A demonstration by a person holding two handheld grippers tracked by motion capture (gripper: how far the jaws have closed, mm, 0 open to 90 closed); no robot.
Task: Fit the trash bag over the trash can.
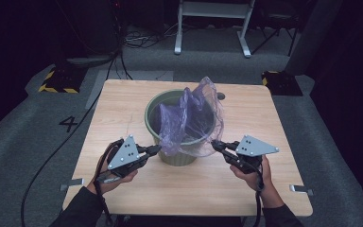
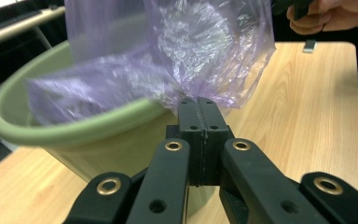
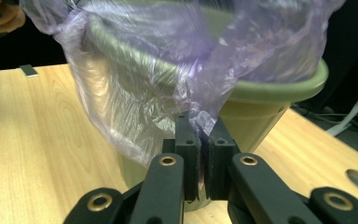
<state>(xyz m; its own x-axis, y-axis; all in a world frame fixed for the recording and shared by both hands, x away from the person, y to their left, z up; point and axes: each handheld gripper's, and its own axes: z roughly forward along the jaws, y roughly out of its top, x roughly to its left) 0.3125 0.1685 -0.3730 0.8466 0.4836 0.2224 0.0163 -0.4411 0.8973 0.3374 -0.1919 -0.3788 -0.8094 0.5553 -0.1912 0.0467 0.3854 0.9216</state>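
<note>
A big wooden worktop sits on a grey floor. The number 4 is marked on the floor off the worktop's left edge.

A green bin stands on the worktop, a bit closer to the far edge than to the near edge, and about halfway between the left and right edges. It stands upright and its mouth is round.

A thin purple bag hangs partly inside the bin. You can see through it. Part of it spills over the near side of the rim and down the outside wall. Another part sticks up above the rim toward the far edge, all crinkled.

The left gripper is beside the bin, on the side toward the left edge. A hand holds it from the near edge. In the left gripper view its fingers are pressed tight together, and the edge of the purple bag is pinched at their tips, just by the green bin.

The right gripper is beside the bin, on the side toward the right edge. The other hand holds it. In the right gripper view its fingers clamp a fold of the purple bag, which lies draped over the rim of the green bin.

A small round hole is in the worktop near the far edge, just behind the bin. Two little metal tabs stick out from the left and right edges close to the near corners.
</note>
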